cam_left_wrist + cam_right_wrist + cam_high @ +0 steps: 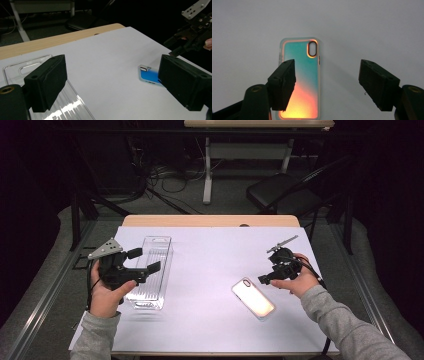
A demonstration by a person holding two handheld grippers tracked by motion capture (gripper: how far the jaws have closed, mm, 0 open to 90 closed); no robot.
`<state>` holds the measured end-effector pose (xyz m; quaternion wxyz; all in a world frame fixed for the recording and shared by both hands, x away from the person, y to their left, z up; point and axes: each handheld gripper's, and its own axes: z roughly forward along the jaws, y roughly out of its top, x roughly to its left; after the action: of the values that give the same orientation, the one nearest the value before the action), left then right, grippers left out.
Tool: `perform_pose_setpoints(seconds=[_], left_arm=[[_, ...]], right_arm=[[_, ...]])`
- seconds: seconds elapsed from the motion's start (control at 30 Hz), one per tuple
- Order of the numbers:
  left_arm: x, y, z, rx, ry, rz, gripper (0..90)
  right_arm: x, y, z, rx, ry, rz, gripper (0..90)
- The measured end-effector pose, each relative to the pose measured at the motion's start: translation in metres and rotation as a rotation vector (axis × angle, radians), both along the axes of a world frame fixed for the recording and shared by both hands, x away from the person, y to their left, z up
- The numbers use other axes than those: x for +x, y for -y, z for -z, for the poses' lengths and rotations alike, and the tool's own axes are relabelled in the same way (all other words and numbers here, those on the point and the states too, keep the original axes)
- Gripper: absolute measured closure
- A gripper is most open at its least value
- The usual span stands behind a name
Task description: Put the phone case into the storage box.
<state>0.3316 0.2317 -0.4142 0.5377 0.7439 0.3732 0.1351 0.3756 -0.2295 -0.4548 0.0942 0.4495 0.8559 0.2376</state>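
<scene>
Left gripper (pixel 146 260): jaws spread wide, nothing between them, held over the near half of the clear plastic tray (pixel 149 272). Right gripper (pixel 264 279): jaws likewise parted and empty, just beside the phone case (pixel 253 298), which lies flat at about 4 o'clock from the table's centre. In the right gripper view the case (pixel 300 80) sits ahead between the jaws, camera cutout at the far end.

Surface: white sheet (pixel 210 270) over a wooden table (pixel 210 220). Room dark; grey floor, a black chair (pixel 282 194) at 1 o'clock, a second table (pixel 257 124) at 12, cables (pixel 165 175) on the floor.

Count: two grippers, one tray, one case, one chair.
</scene>
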Motion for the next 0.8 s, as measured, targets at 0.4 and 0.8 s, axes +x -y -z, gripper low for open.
perform_pose_setpoints(seconds=[0.4, 0.8], left_arm=[[-0.004, -0.001, -0.003, 0.002, 0.016, 0.003, 10.6], [-0.004, 0.000, -0.003, 0.004, 0.012, -0.001, 11.6]], right_arm=[[0.011, -0.004, 0.013, -0.073, -0.041, 0.010, 47.3], [0.017, -0.008, 0.023, -0.088, -0.059, -0.005, 54.8]])
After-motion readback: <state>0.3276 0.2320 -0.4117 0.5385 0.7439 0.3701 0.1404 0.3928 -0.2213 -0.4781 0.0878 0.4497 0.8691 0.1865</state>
